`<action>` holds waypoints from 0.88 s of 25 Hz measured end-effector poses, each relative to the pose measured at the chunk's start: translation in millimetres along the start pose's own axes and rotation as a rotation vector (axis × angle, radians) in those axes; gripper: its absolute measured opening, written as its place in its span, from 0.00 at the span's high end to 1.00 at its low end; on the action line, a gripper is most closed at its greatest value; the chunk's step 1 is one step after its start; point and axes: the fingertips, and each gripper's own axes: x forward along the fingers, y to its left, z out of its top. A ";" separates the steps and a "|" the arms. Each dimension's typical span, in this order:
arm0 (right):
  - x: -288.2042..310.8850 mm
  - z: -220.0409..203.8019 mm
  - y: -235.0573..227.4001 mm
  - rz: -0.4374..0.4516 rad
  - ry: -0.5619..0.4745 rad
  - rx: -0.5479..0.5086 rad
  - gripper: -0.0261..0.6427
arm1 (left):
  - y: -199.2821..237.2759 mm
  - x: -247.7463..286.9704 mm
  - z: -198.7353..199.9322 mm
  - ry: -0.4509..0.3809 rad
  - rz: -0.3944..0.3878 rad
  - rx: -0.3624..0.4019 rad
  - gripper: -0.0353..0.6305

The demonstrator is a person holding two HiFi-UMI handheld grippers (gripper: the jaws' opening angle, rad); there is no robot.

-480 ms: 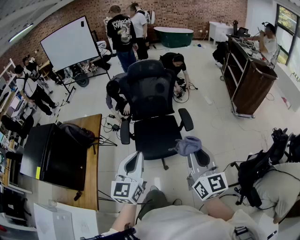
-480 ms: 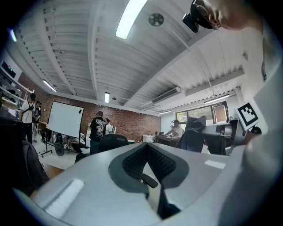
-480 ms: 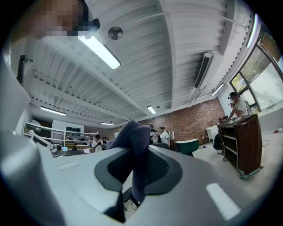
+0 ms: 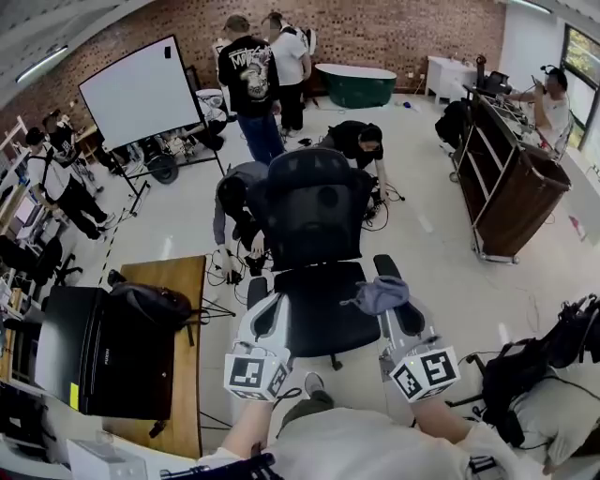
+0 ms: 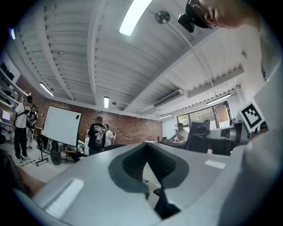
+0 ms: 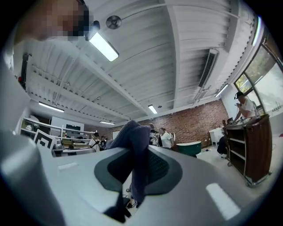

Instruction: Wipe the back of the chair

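Head cam sits high on the person, facing forward and steeply down: chair (image 4: 314, 220) centred and close, left gripper (image 4: 271, 314) and right gripper (image 4: 395, 314) at the near edge. Each gripper cam rides low behind its own jaws and tilts up, so jaws fill the lower half and ceiling (image 5: 88, 66) the upper. The cloth (image 6: 135, 154) partly blocks the right one. All three share the far brick wall (image 4: 375, 28). Head and left gripper views share the whiteboard (image 4: 141, 89), head and right the brown cabinet (image 4: 511, 187).
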 end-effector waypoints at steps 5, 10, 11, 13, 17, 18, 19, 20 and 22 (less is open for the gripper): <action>69.7 -9.1 -10.9 -0.012 -0.021 -0.001 0.88 | 57.7 40.7 -9.7 0.006 0.009 0.011 0.87; 118.6 -25.2 -47.7 0.010 0.023 0.037 0.88 | 77.8 93.9 -25.2 0.029 0.038 0.018 0.87; 123.6 -25.0 -55.0 0.014 0.026 0.038 0.88 | 78.1 103.0 -28.2 0.035 0.041 0.021 0.87; 135.2 -24.9 -67.6 0.026 0.030 0.042 0.88 | 82.3 118.9 -32.3 0.043 0.066 0.018 0.87; 170.7 -55.4 -85.6 0.044 0.082 0.048 0.88 | 86.0 130.5 -24.7 0.032 0.093 0.059 0.87; 186.6 -71.5 -92.5 0.043 0.103 0.048 0.88 | 86.9 132.5 -25.7 0.038 0.099 0.068 0.87; 206.4 -89.6 -100.4 0.043 0.122 0.046 0.88 | 87.9 134.8 -27.8 0.047 0.110 0.072 0.87; 229.5 -109.4 -109.1 0.044 0.142 0.041 0.88 | 87.9 137.6 -29.5 0.057 0.123 0.074 0.87; 284.2 -154.5 -127.7 0.044 0.196 0.039 0.88 | 84.2 143.8 -29.9 0.072 0.145 0.078 0.87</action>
